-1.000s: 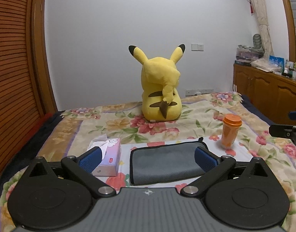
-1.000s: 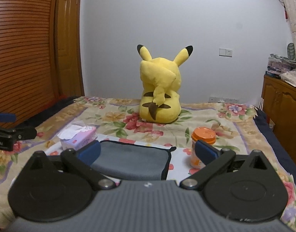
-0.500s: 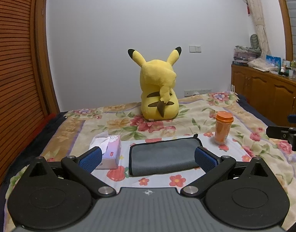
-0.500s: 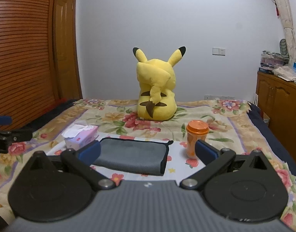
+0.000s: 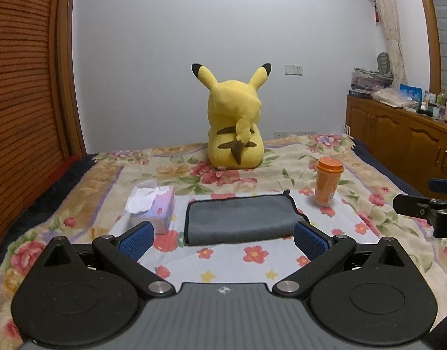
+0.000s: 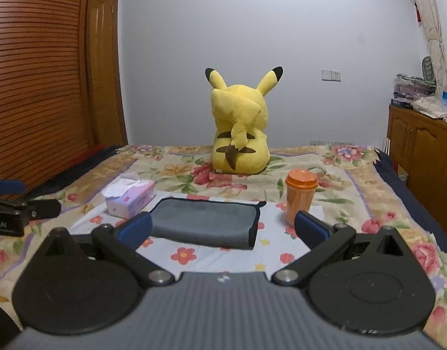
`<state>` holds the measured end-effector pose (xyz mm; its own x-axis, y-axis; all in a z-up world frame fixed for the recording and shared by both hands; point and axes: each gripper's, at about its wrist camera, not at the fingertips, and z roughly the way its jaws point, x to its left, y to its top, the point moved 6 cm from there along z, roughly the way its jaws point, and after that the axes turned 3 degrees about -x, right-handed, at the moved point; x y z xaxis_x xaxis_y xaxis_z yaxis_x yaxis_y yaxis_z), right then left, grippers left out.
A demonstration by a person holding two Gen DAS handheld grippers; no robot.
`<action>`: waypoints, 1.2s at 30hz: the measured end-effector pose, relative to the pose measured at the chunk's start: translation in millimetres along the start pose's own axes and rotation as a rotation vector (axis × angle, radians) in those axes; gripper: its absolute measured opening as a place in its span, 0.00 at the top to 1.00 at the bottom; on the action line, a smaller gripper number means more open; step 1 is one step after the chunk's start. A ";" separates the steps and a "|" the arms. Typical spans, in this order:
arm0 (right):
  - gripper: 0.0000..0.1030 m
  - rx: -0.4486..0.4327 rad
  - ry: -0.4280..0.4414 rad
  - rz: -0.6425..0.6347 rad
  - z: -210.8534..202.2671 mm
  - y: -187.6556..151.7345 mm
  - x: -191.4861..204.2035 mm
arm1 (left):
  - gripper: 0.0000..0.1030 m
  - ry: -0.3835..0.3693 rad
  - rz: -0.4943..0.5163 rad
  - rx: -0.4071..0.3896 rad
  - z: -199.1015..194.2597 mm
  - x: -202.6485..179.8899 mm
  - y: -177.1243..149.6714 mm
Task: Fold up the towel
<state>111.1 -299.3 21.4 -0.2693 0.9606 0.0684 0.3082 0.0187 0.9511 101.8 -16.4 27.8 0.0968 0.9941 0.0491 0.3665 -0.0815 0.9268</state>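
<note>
Grey towel flat on bed, apparently already folded, between tissue box and orange cup. Left claw and right claw both spread apart, empty, near. Best to square edges, avoid cup.

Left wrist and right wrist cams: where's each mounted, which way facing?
Left wrist: on the left gripper, looking along its open blue-padded fingers at the folded grey towel; right gripper at right edge.
Right wrist: on the right gripper, same heading; left gripper at left edge.
Shared: towel, yellow plush toy, orange lidded cup, pink tissue box.
</note>
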 end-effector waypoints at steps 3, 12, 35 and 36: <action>0.00 0.003 -0.003 0.006 0.8 -7.5 0.8 | 0.00 -0.001 -0.006 0.004 1.0 -1.1 -9.2; 0.00 0.018 -0.012 0.038 4.0 -33.2 -2.9 | 0.00 0.002 -0.015 0.035 7.1 -2.6 -39.5; 0.00 0.036 -0.042 -0.005 10.7 -61.4 -3.8 | 0.00 0.045 -0.016 0.018 13.1 6.7 -70.2; 0.00 0.031 -0.044 -0.010 10.5 -61.8 -3.7 | 0.00 0.047 -0.014 0.010 11.6 6.7 -69.8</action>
<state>102.7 -301.2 -40.8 -0.2327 0.9715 0.0456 0.3345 0.0359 0.9417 87.5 -4.9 -40.9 0.0485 0.9974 0.0537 0.3764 -0.0681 0.9240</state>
